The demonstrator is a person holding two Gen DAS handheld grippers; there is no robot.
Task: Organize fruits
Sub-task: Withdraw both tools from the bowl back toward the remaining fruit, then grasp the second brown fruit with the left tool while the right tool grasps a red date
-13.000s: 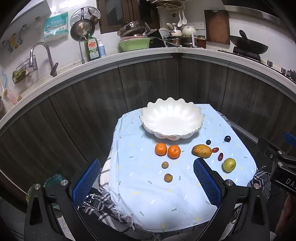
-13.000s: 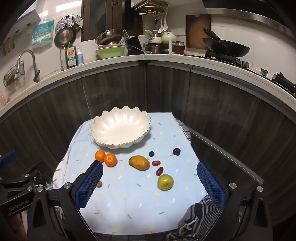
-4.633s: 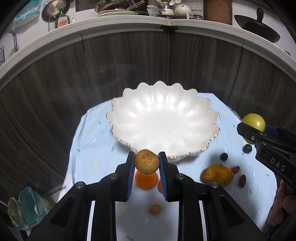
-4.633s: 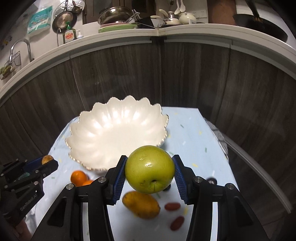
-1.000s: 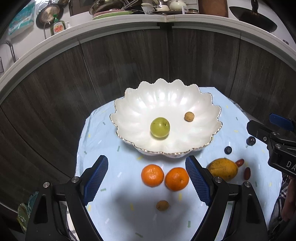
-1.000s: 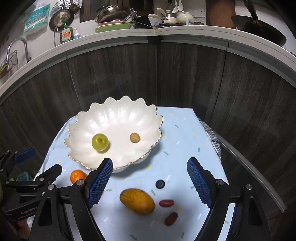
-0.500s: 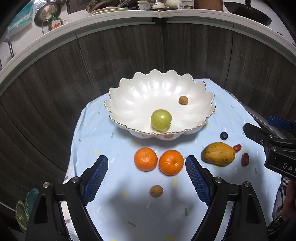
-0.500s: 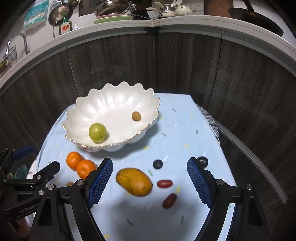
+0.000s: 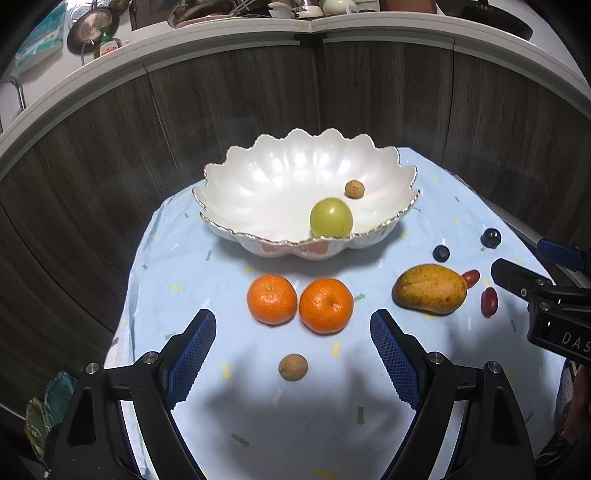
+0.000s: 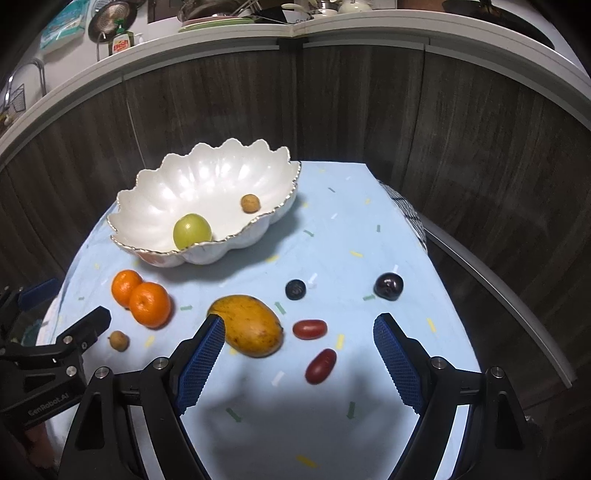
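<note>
Fruits: the smooth green apple (image 9: pixel 330 217) and a small rough brown longan (image 9: pixel 354 189) now lie in the scalloped white bowl (image 9: pixel 258 184). Left gripper (image 9: pixel 293 356) and right gripper (image 10: pixel 299 356), earlier clamped on them, now gape empty. Before the bowl: dimpled oranges (image 9: pixel 299 304), oval mango (image 9: pixel 430 289).

Dark wood-grain cabinet fronts (image 9: pixel 258 92) curve across mid-frame under a pale countertop (image 10: pixel 332 27). Upper left: green dish-soap bottle (image 10: pixel 120 42), hanging metal pan (image 9: pixel 88 27). Light-blue confetti-print tablecloth (image 10: pixel 332 240) below.
</note>
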